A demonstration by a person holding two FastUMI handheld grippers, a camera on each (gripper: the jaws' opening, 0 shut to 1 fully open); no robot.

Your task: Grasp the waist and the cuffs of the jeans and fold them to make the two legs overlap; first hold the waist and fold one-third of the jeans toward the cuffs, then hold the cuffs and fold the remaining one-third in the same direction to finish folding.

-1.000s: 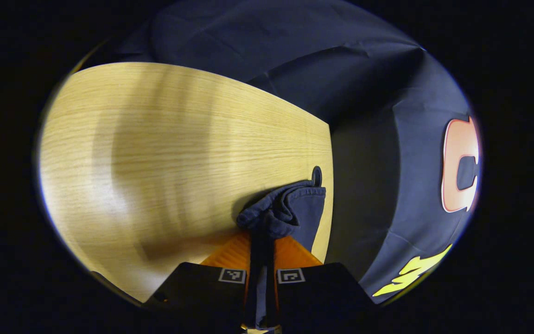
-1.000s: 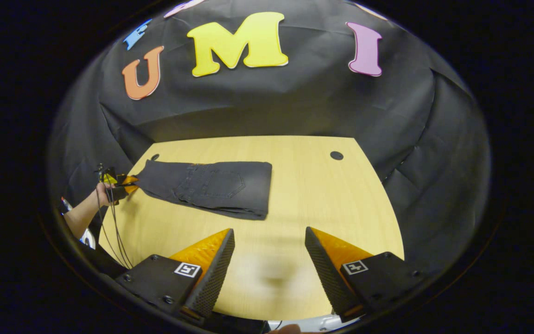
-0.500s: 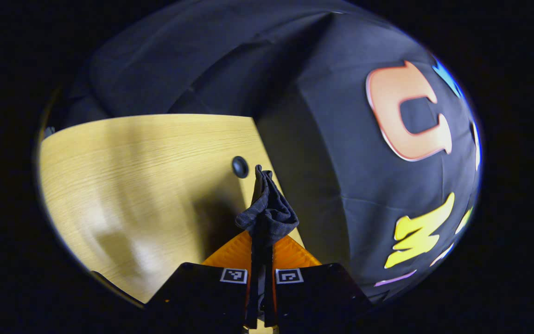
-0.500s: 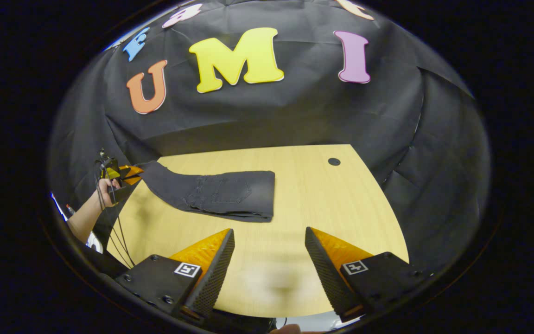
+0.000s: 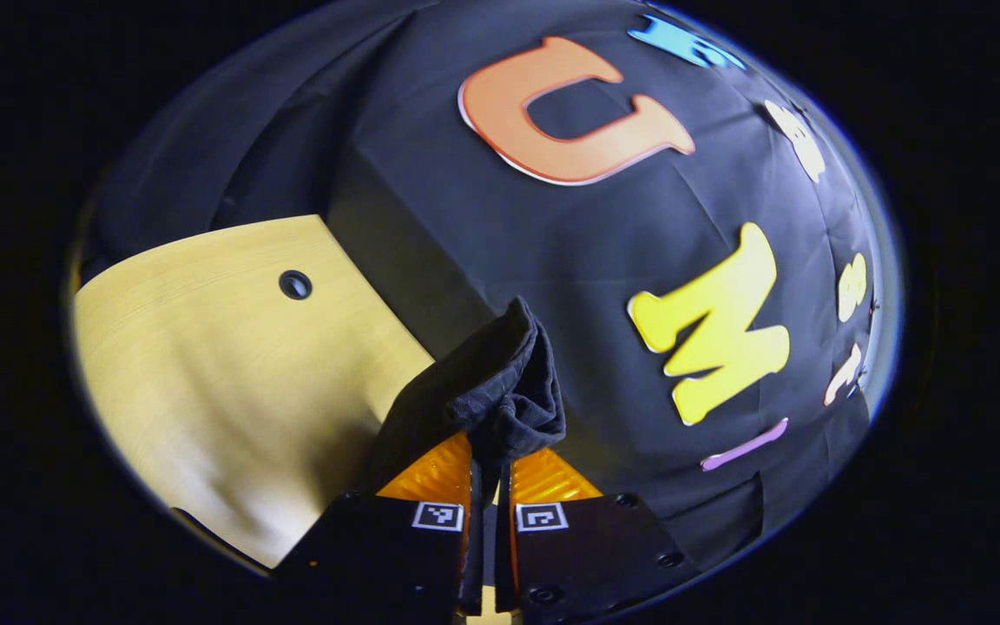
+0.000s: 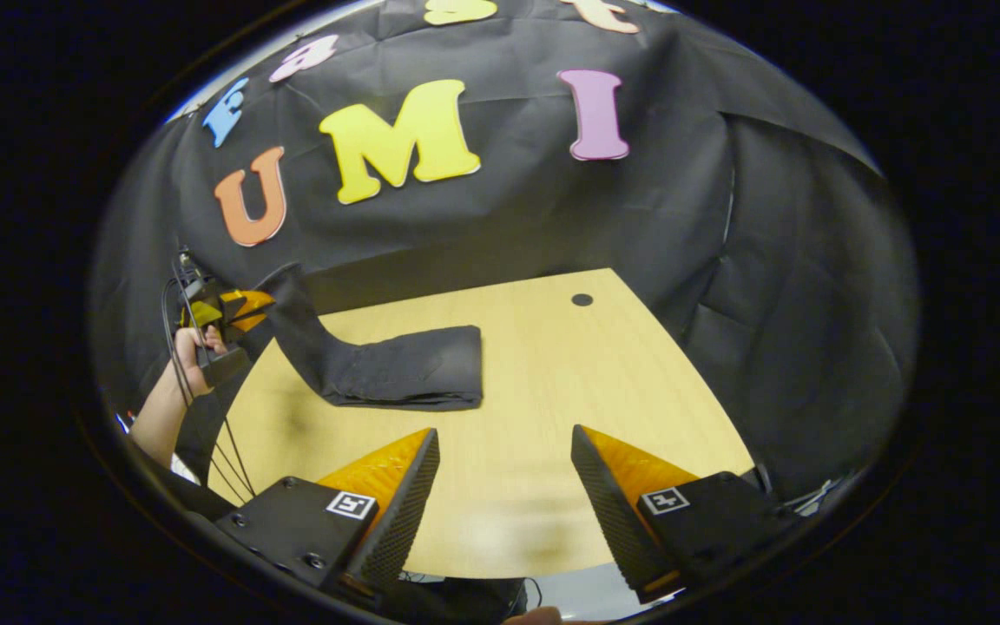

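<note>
Wooden surface (image 6: 552, 417) lay below; my left tongs (image 5: 484, 473) gripped the jeans (image 6: 396, 373) cuffs, lifted, the folded bulk stretching away rightward. My right tongs (image 6: 504, 486) hung open, nearer that bulk.

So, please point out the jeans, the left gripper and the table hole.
jeans (image 6: 396, 373): right gripper view, folded part on the table.
left gripper (image 5: 490, 451): left gripper view, between its fingertips.
table hole (image 6: 582, 299): right gripper view, its centre.
</note>
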